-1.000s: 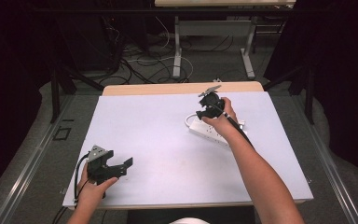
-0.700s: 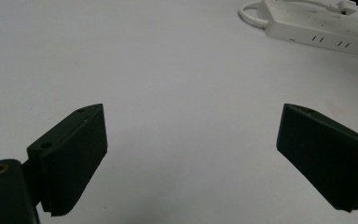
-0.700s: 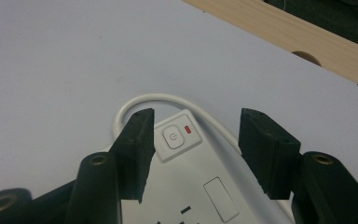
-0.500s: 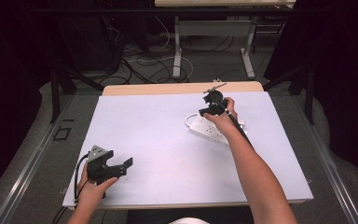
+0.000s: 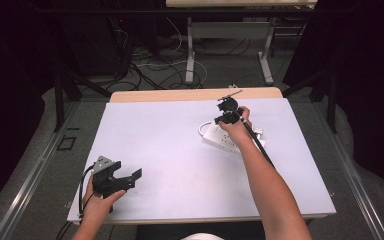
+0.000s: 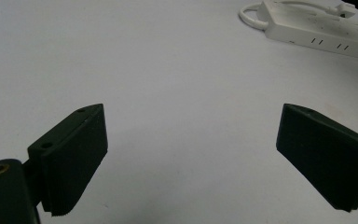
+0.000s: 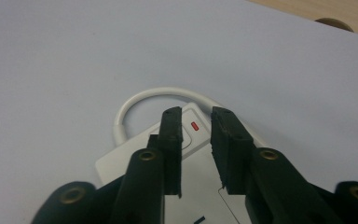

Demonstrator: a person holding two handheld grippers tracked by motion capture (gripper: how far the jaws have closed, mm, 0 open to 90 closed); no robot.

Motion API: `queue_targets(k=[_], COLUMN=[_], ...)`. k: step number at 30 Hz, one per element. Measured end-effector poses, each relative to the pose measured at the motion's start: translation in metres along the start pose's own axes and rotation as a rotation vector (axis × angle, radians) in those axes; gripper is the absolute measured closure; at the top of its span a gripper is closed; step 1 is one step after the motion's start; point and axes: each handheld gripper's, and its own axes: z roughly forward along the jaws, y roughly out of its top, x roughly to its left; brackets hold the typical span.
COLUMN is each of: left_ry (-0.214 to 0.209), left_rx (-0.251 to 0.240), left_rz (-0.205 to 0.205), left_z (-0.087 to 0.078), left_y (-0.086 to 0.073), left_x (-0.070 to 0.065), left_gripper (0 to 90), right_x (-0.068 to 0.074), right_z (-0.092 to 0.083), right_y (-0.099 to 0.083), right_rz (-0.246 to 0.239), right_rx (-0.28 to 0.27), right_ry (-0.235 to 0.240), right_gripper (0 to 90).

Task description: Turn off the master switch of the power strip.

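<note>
A white worktop (image 5: 180, 150) with a wooden far edge stands on grey floor (image 5: 35, 165). Beyond it, cables (image 5: 150, 65) lie around a second table's legs (image 5: 190, 50). Surroundings are dark.

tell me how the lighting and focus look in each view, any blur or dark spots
High view: white table evenly lit, surroundings near black, slightly soft. Left gripper view: near jaws soft, faint shadow under them, power strip fairly sharp. Right gripper view: jaws over the power strip's red switch light, everything slightly soft, no glare.
</note>
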Motion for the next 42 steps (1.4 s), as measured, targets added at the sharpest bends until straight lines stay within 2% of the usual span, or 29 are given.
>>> queue_targets(k=[1,3,10,21,27,34,38,42], left_ry=[-0.001,-0.001,-0.002,-0.004,-0.002,-0.004,-0.002,-0.001], left_rx=[0.0,-0.002,-0.002,-0.002,-0.002,0.0,-0.001,0.001], left_rz=[-0.003,0.0,0.0,0.0,-0.003,-0.002,-0.001,-0.003], left_z=[0.0,-0.001,-0.001,-0.001,-0.001,-0.001,0.0,-0.001], left_y=[0.0,0.0,0.0,0.0,0.0,-0.001,-0.001,-0.001], left_x=[0.0,0.0,0.001,0.001,0.002,0.001,0.0,0.0], left_gripper=[8.8,8.8,8.8,8.8,8.8,8.8,8.8,8.9], right_x=[0.0,0.0,0.003,0.005,0.007,0.01,0.01,0.007], right_z=[0.0,0.002,0.008,0.018,0.027,0.028,0.029,0.03], right_y=[0.0,0.0,-0.001,-0.004,-0.007,-0.008,-0.009,-0.01], right_rz=[0.0,-0.009,-0.012,-0.016,-0.026,-0.038,-0.035,0.003], right_rx=[0.0,-0.006,0.005,0.01,0.031,0.026,0.026,0.028], right_ry=[0.0,0.005,0.021,0.029,0.028,0.021,0.018,0.014], right_gripper=[76.4,82.4,90.0,90.0,90.0,90.0,90.0,90.0])
